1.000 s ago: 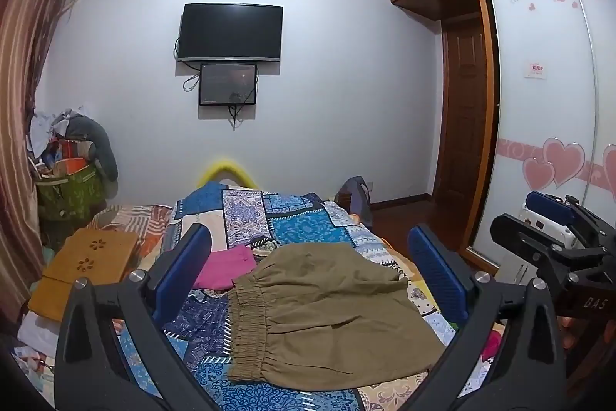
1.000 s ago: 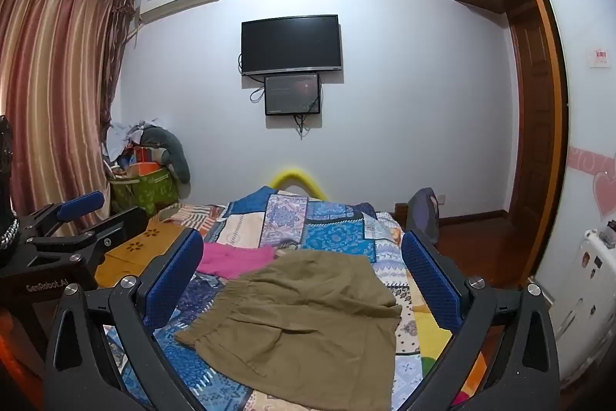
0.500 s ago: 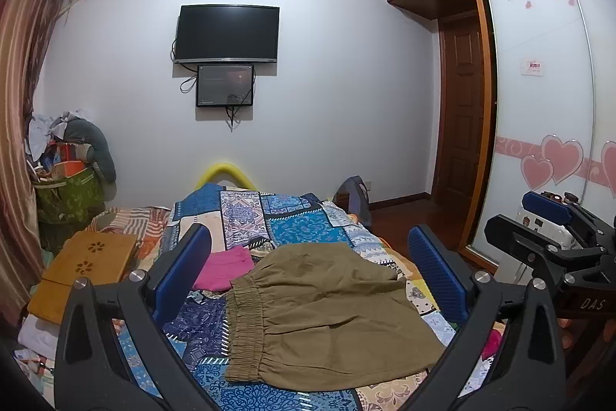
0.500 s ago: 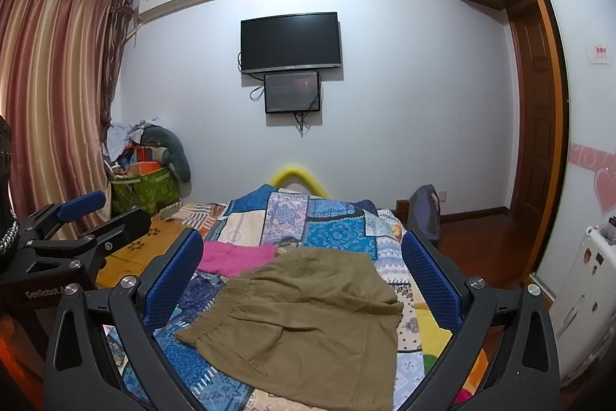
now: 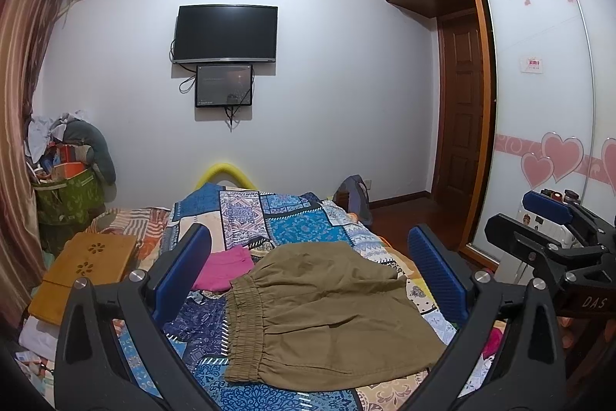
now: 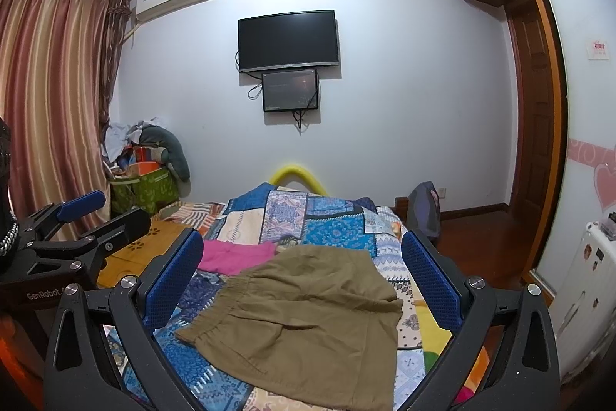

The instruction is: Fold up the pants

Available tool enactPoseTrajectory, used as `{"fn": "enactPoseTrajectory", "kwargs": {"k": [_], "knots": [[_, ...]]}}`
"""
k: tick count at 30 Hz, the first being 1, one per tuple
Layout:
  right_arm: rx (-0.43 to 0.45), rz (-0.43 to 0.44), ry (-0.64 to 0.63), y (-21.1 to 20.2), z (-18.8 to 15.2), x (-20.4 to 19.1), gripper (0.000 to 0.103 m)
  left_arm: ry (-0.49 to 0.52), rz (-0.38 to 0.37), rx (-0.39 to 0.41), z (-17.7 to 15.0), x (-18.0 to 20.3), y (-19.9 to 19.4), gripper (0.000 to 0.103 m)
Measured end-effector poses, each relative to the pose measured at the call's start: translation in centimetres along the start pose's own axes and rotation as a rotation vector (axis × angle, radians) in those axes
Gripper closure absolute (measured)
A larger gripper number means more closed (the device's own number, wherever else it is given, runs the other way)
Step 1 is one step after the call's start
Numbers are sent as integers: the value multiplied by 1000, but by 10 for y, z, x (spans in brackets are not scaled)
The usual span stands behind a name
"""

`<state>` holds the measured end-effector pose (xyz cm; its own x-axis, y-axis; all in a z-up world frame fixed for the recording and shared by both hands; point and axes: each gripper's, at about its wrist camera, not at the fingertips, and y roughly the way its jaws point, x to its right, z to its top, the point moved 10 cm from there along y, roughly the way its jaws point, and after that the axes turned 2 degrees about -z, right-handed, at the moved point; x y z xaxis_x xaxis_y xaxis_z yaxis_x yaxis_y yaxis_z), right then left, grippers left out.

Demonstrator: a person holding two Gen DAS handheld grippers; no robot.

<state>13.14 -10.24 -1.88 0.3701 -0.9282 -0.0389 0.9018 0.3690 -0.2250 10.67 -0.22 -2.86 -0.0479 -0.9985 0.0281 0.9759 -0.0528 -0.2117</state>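
Note:
Olive-brown pants (image 5: pixel 327 314) lie folded over on the patchwork bedspread (image 5: pixel 300 222), elastic waistband at the left. They also show in the right wrist view (image 6: pixel 308 318). My left gripper (image 5: pixel 308 257) is open and empty, held above the pants without touching them. My right gripper (image 6: pixel 302 257) is open and empty too, above the pants. The right gripper shows at the right edge of the left wrist view (image 5: pixel 550 230), and the left gripper at the left edge of the right wrist view (image 6: pixel 77 218).
A pink garment (image 5: pixel 225 268) lies on the bed left of the pants. A wooden lap tray (image 5: pixel 84 268) sits at the bed's left. A green bin with clutter (image 5: pixel 65 191) stands by the curtain. A wardrobe (image 5: pixel 546 103) and door are at the right.
Both views have shifted only slightly; the grippers stay open above the pants and the pants have not moved.

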Motion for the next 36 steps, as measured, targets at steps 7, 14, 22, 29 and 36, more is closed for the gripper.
{"fn": "enactPoseTrajectory", "kwargs": {"k": [7, 14, 22, 29, 36], "knots": [[0, 0, 1, 0, 0, 1, 0, -1, 0, -2, -1, 1, 1, 0], [-2, 2, 6, -1, 0, 1, 0, -3, -2, 0, -1, 2, 1, 0], [-5, 2, 7, 0, -2, 2, 0, -5, -3, 2, 0, 1, 0, 0], [-7, 0, 10, 0, -3, 2, 0, -4, -4, 2, 1, 2, 1, 0], [-7, 1, 12, 0, -3, 2, 0, -2, -4, 2, 1, 3, 1, 0]]}}
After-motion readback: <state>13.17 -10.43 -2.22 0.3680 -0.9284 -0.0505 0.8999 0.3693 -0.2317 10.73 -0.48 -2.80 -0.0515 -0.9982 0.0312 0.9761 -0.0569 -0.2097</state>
